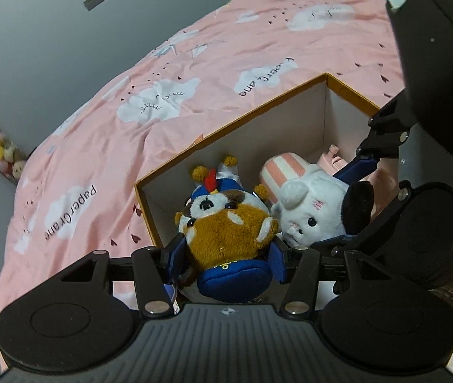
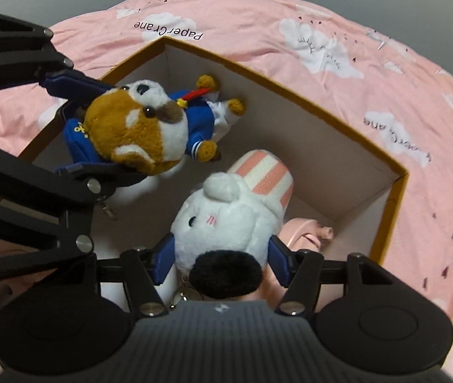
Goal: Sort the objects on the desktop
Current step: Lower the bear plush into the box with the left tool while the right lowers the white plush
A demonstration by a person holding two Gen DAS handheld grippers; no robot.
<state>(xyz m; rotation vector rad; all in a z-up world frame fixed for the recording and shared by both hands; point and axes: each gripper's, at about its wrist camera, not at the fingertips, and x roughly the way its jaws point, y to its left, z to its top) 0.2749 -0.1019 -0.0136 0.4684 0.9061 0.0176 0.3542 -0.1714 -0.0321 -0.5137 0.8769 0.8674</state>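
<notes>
Left gripper [image 1: 226, 255] fingers clamp the brown dog plush [image 1: 226, 226]; right gripper [image 2: 223, 261] fingers clamp the white plush [image 2: 226, 223].

The open box [image 2: 367, 140] sits on the bed [image 2: 322, 25]. Over it, the dog plush [image 2: 137, 131] hangs left of the rabbit plush [image 2: 226, 220], each between a hand-held gripper's fingers.

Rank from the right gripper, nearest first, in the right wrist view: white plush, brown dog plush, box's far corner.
1. White plush: between the right gripper fingers.
2. Brown dog plush: upper left, in the left gripper.
3. Box's far corner: top, beyond both.
</notes>
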